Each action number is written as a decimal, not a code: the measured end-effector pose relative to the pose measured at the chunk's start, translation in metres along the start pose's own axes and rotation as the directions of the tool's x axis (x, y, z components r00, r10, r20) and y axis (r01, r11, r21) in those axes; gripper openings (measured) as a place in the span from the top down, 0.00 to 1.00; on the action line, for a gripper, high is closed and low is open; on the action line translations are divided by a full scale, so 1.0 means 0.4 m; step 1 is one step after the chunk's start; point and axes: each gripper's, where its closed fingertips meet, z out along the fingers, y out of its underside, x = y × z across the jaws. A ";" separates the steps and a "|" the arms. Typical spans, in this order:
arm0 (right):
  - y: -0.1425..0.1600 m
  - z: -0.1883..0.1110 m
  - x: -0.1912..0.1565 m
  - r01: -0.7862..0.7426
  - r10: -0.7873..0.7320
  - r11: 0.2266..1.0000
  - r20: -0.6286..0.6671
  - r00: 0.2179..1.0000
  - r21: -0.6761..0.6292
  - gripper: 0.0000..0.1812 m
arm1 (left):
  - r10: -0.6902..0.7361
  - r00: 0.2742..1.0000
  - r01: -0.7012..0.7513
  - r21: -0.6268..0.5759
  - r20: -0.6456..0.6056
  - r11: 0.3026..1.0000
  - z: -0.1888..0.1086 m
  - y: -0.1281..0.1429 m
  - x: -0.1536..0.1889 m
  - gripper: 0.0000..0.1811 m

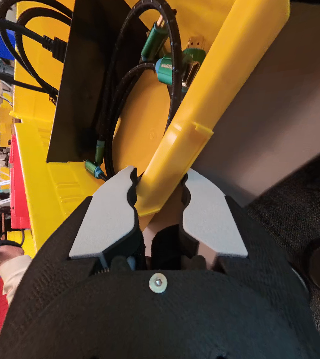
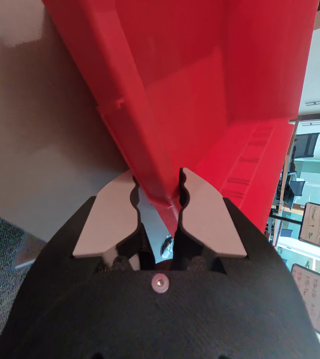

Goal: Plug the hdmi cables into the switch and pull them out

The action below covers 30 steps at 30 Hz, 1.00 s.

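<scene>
My left gripper (image 1: 159, 175) is shut on the rim of a yellow bin (image 1: 176, 159). Inside the bin lies a black switch box (image 1: 89, 87) with a black cable (image 1: 38, 38) plugged into its side. Beside it lie coiled black braided HDMI cables (image 1: 116, 101) with green plugs (image 1: 165, 69) and gold tips. My right gripper (image 2: 157, 175) is shut on the rim of a red bin (image 2: 151, 155); no contents show in the part of it I see. Both views are tilted sideways.
A brown table surface (image 1: 271, 97) lies under the yellow bin, with grey carpet (image 1: 301, 204) below. A red bin (image 1: 18, 184) stands against the yellow one. A person's sleeve and wrist (image 1: 5, 260) show at the left. Whiteboards (image 2: 318, 227) and office furniture lie beyond the red bin.
</scene>
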 end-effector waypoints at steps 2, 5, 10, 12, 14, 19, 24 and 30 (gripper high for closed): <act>0.037 -0.018 -0.003 -0.021 0.021 1.000 0.003 1.000 -0.020 0.78 | -0.008 1.000 0.008 0.005 -0.009 1.000 -0.021 0.022 0.006 0.76; 0.061 -0.061 -0.033 -0.114 0.116 0.993 0.074 0.990 -0.028 0.75 | -0.078 0.997 0.078 0.018 -0.012 0.997 -0.043 0.037 0.016 0.74; -0.043 -0.158 -0.031 -0.346 0.301 0.920 0.233 0.925 0.186 0.65 | -0.208 0.975 0.216 0.108 -0.081 0.970 -0.072 0.005 0.049 0.69; -0.158 -0.228 0.013 -0.461 0.354 0.792 0.314 0.881 0.400 0.61 | -0.287 0.944 0.313 0.168 -0.161 0.935 -0.101 -0.028 0.053 0.69; -0.267 -0.312 0.042 -0.519 0.328 0.624 0.407 0.853 0.584 0.56 | -0.343 0.910 0.392 0.216 -0.231 0.894 -0.137 -0.054 0.044 0.68; -0.475 -0.459 0.107 -0.534 0.291 0.102 0.488 0.823 0.839 0.39 | -0.485 0.857 0.506 0.459 -0.174 0.730 -0.211 -0.149 -0.073 0.68; -0.644 -0.499 0.098 -0.532 0.215 -0.343 0.616 0.758 0.774 0.36 | -0.701 0.709 0.648 0.457 -0.069 0.610 -0.156 -0.209 -0.202 0.66; -0.842 -0.422 -0.062 -0.733 -0.014 -0.331 0.774 0.633 0.594 0.36 | -0.796 0.535 0.836 0.315 -0.283 0.450 0.000 -0.313 -0.288 0.60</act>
